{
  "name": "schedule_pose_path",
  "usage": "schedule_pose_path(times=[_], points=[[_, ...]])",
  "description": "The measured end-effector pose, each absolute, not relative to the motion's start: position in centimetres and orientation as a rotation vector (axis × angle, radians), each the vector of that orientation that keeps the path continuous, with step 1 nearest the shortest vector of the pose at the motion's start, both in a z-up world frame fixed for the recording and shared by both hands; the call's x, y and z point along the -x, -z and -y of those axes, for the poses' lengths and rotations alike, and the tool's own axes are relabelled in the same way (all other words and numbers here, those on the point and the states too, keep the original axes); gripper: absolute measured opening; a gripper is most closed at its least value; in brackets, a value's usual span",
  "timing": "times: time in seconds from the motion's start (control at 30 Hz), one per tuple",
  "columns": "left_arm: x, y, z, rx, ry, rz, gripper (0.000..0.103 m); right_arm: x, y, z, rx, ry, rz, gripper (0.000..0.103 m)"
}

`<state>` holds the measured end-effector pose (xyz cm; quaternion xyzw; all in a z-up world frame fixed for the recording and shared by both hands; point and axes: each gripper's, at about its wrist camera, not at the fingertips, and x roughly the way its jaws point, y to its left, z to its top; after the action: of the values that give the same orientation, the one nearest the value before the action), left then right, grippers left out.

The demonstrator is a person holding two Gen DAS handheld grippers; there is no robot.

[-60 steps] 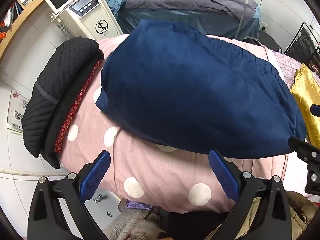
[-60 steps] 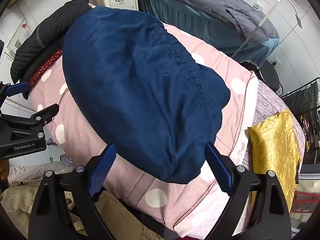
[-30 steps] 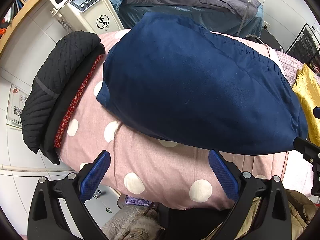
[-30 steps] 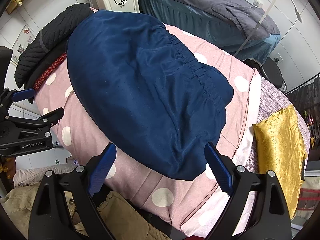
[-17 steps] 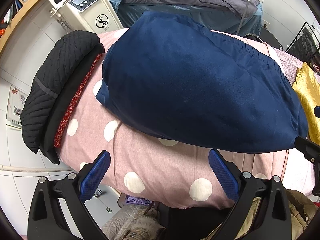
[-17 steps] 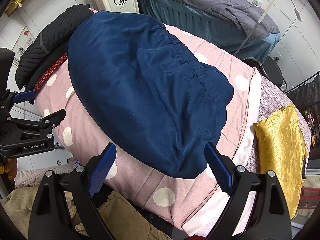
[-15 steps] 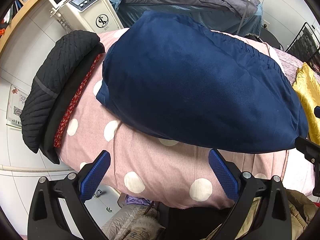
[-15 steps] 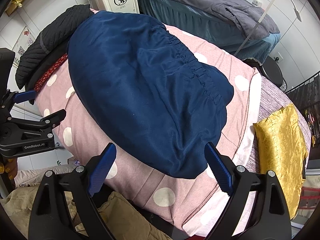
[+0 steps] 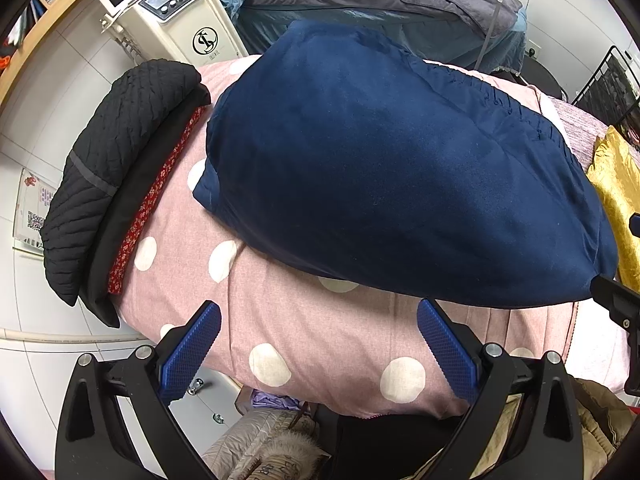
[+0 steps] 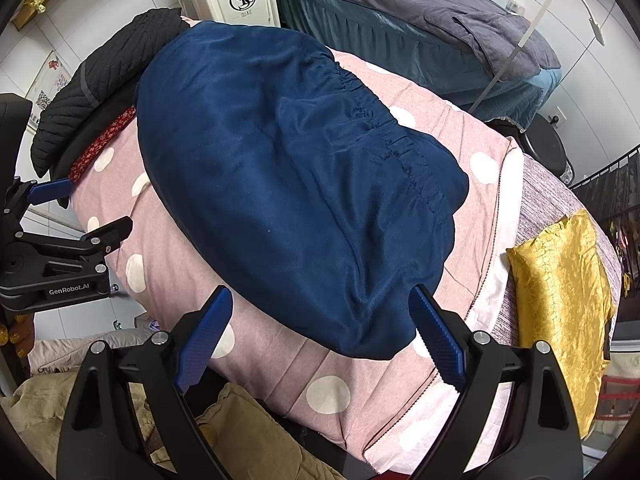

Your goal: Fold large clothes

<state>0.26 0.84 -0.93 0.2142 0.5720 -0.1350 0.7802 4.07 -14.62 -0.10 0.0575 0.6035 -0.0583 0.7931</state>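
Navy elastic-waist garment (image 9: 392, 184) lies flat on polka-dot quilt (image 9: 320, 336); left gripper (image 9: 318, 346) and right gripper (image 10: 320, 330) wide, empty; single-layer pinch risks dragging it askew.

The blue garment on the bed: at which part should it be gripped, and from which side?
Probably the near hem of the blue garment, approached from the bed's near edge. That edge lies free on the cover just ahead of the open right gripper; the gathered waistband sits farther back.
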Motion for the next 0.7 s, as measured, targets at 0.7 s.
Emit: schedule_pose_path(times=[0.7], points=[[-0.24,0.9,-0.86,-0.468,0.293,-1.238,0.097,-4.17,0.06,14.43,-0.124,0.118,-1.297,0.089]])
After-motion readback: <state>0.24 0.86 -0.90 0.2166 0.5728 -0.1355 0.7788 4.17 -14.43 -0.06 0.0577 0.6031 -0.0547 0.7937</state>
